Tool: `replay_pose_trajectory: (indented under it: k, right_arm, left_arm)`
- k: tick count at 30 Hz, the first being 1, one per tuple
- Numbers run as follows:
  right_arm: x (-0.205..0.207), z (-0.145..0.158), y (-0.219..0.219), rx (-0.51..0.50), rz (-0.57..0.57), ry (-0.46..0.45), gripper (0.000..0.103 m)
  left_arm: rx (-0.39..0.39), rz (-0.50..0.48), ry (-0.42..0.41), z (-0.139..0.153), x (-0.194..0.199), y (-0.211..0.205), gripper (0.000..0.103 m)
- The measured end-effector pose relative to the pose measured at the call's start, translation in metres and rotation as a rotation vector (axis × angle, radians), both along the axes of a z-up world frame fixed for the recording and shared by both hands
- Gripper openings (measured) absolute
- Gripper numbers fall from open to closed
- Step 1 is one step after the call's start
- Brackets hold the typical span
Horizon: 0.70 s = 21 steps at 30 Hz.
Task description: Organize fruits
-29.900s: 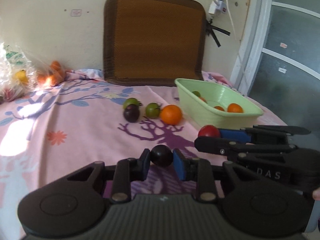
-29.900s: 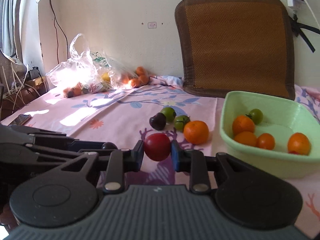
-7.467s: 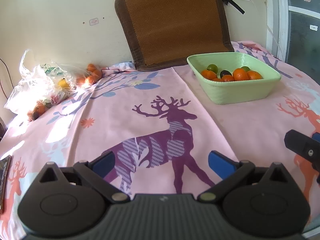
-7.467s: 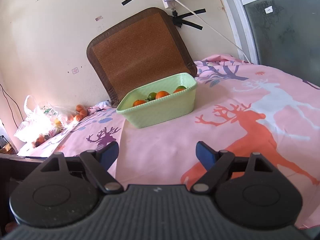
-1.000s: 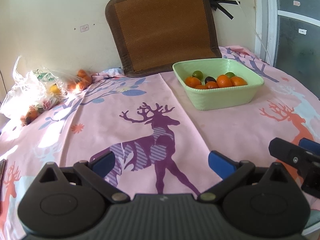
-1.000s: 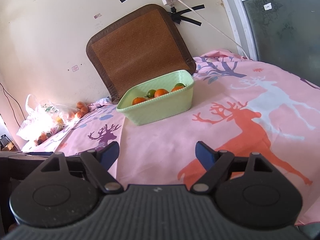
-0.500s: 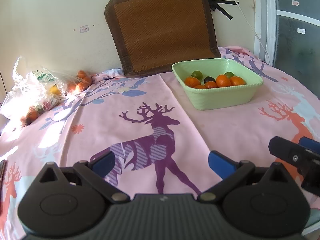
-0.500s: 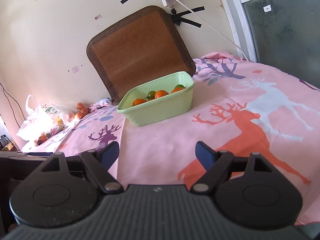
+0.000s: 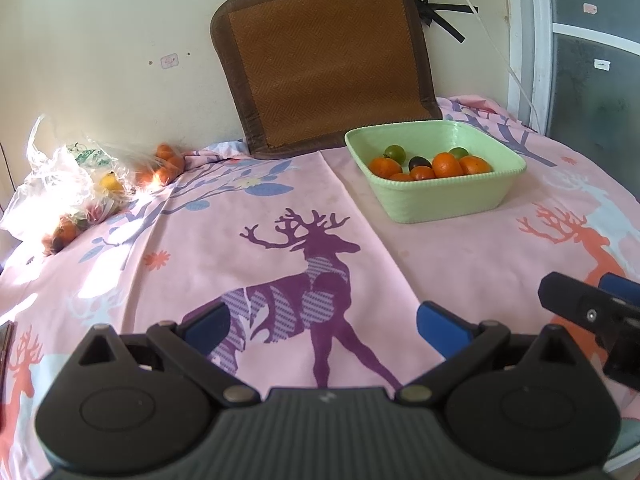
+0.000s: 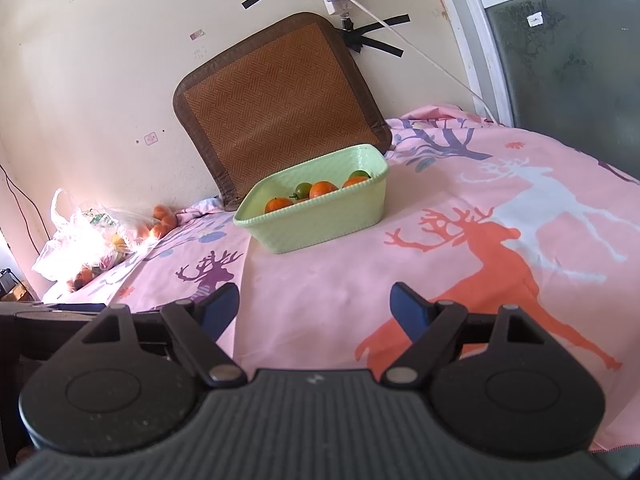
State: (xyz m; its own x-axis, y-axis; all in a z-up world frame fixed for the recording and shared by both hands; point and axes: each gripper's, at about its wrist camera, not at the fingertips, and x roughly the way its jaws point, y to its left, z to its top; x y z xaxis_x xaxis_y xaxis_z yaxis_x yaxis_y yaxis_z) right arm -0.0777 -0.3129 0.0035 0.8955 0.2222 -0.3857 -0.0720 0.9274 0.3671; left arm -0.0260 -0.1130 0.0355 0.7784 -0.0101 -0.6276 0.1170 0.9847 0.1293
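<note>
A pale green basket [image 9: 448,204] stands on the pink deer-print cloth at the far right and holds several fruits: oranges [image 9: 446,163], green ones [image 9: 395,152] and a dark plum [image 9: 419,162]. It also shows in the right wrist view [image 10: 320,222], with oranges [image 10: 322,189] visible over its rim. My left gripper [image 9: 322,324] is open and empty, low over the cloth, well short of the basket. My right gripper [image 10: 316,306] is open and empty, also short of the basket. Part of the right gripper [image 9: 592,312] shows at the left view's right edge.
A clear plastic bag with more fruit [image 9: 76,184] lies at the far left by the wall, with loose oranges [image 9: 164,164] beside it. A brown woven cushion [image 9: 324,60] leans on the wall behind the basket. A glass door [image 10: 560,40] is at right.
Over thirty seconds the plum, the tomato and the loose fruits on the cloth have gone into the basket and both grippers opened. In the last second almost nothing has moved.
</note>
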Motion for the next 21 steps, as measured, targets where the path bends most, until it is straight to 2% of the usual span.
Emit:
replay_pose_trajectory:
  k: [21]
  right_arm:
    - [0.0008, 0.0005, 0.0005, -0.004, -0.006, -0.006, 0.084]
  left_arm:
    - [0.0, 0.009, -0.028, 0.0026, -0.0033, 0.003, 0.103]
